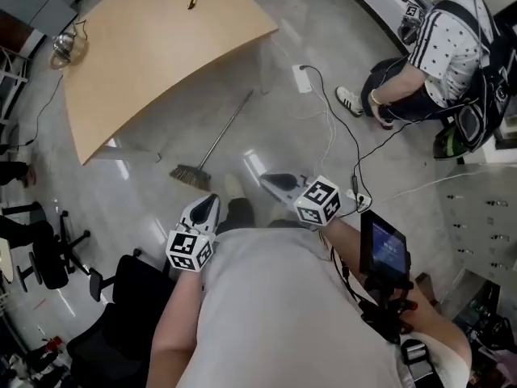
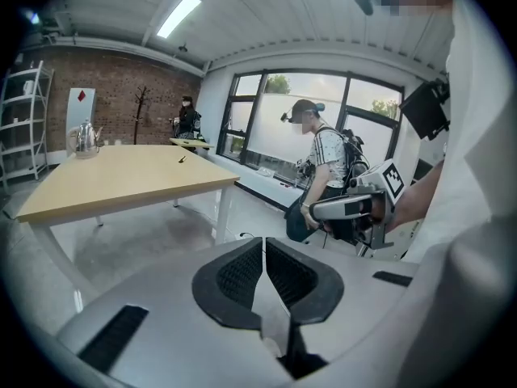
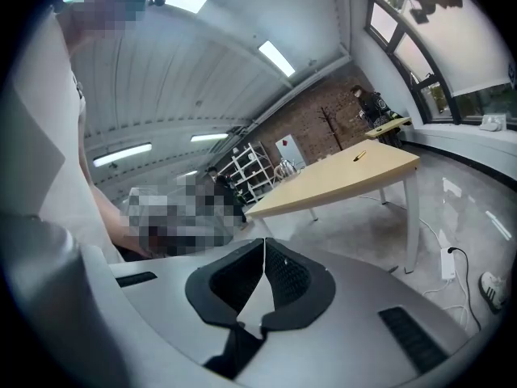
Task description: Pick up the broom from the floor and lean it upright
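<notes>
The broom (image 1: 216, 136) lies on the grey floor beside the wooden table (image 1: 153, 47). Its brush head (image 1: 190, 176) is nearest me, and its thin handle runs up and to the right toward the table's corner. My left gripper (image 1: 210, 200) hovers just below and right of the brush head, apart from it. Its pads (image 2: 242, 275) meet with nothing between them. My right gripper (image 1: 268, 181) is further right, and its pads (image 3: 283, 280) are shut and empty too. Neither gripper view shows the broom.
A person (image 1: 436, 55) sits on the floor at the upper right with a backpack. White and black cables (image 1: 331, 128) and a power adapter (image 1: 302, 79) lie right of the broom. Black office chairs (image 1: 121, 297) stand at the lower left. The table's leg (image 2: 222, 217) rises ahead.
</notes>
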The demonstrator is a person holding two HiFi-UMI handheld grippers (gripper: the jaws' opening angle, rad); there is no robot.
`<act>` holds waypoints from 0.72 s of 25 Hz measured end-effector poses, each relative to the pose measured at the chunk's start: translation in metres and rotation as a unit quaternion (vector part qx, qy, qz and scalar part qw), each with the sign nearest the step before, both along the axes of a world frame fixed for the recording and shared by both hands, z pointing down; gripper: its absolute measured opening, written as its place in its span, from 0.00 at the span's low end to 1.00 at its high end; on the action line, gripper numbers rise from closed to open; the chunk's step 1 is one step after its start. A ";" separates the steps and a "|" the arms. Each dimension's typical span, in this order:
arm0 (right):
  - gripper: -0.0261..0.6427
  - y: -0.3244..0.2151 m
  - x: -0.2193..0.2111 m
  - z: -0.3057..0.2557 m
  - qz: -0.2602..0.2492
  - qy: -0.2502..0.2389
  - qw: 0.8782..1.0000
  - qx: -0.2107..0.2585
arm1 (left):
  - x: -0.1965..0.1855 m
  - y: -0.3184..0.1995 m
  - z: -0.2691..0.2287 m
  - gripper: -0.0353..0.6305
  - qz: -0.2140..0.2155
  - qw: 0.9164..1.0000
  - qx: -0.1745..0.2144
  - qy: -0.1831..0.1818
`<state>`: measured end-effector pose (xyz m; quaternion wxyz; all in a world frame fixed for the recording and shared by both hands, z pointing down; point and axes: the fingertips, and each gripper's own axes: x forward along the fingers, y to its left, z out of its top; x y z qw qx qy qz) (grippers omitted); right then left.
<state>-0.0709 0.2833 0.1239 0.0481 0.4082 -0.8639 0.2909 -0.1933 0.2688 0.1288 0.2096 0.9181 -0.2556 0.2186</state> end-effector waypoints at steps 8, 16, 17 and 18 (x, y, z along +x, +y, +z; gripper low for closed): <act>0.07 -0.048 0.006 0.005 0.045 0.019 0.999 -0.016 | 0.026 -0.071 0.012 0.08 0.064 0.998 -0.006 0.017; 0.07 -0.113 -0.030 0.028 0.088 0.036 0.995 -0.036 | 0.007 -0.136 0.048 0.08 0.139 0.989 -0.043 0.004; 0.07 -0.115 -0.035 0.031 0.091 0.035 0.994 -0.041 | 0.003 -0.140 0.053 0.09 0.146 0.988 -0.050 -0.004; 0.07 -0.117 -0.038 0.036 0.091 0.036 0.994 -0.046 | 0.002 -0.143 0.058 0.08 0.150 0.987 -0.055 -0.010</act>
